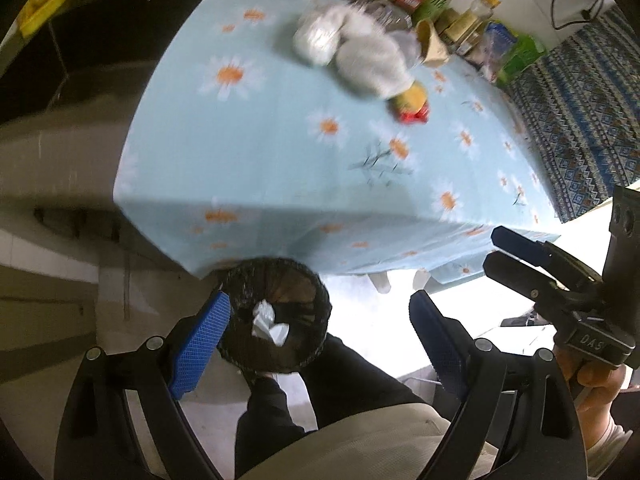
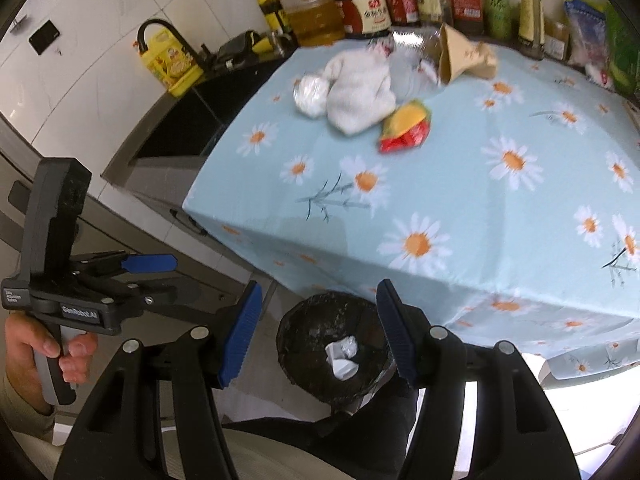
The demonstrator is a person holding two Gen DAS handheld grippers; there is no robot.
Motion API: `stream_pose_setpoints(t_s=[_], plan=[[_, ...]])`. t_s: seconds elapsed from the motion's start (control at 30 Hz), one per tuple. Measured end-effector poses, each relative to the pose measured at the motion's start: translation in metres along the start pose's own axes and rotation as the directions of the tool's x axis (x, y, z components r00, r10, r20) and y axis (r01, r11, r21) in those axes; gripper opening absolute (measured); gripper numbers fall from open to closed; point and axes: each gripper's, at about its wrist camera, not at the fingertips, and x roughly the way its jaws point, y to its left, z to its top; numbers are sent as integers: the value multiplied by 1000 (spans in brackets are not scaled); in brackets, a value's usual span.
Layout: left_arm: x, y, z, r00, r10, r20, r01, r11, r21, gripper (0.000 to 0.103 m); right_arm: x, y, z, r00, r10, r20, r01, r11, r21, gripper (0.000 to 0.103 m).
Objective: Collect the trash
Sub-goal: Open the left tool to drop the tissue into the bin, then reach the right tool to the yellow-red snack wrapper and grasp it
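Observation:
A black bin (image 1: 276,316) (image 2: 336,344) stands on the floor at the table's near edge, with crumpled white paper (image 1: 270,324) (image 2: 342,356) inside. My left gripper (image 1: 320,340) hangs open above it, nothing between its blue pads. My right gripper (image 2: 320,336) is open over the bin too, and empty. On the daisy tablecloth (image 2: 460,184) lie a white crumpled bag (image 2: 310,94), a white rag-like wad (image 2: 360,92), a yellow-red wrapper (image 2: 406,126), a brown paper bag (image 2: 464,56) and a clear plastic bottle (image 2: 412,60). Each gripper also shows in the other's view: the right one (image 1: 496,252), the left one (image 2: 176,276).
Bottles and boxes (image 2: 380,4) line the table's far edge. A dark sink (image 2: 192,120) with a black faucet and a yellow oil jug (image 2: 170,62) lie left of the table. A person's dark trouser legs (image 1: 340,376) are beside the bin. A patterned rug (image 1: 580,112) lies to the right.

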Motion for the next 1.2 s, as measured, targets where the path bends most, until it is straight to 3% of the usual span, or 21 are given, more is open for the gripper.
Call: stream_pose_setpoints(t_s=[0.5, 0.9, 1.2], plan=[[-11, -33, 58, 997, 47, 53, -51, 996, 79, 88, 0, -33, 46, 999, 3, 42, -3, 1000, 3, 60], [9, -26, 118, 996, 83, 42, -83, 997, 1, 88, 55, -72, 108, 1000, -3, -12, 2, 999, -42, 60], [27, -14, 129, 995, 101, 2, -101, 994, -48, 88, 97, -75, 131, 996, -55, -66, 44, 986, -162, 60]])
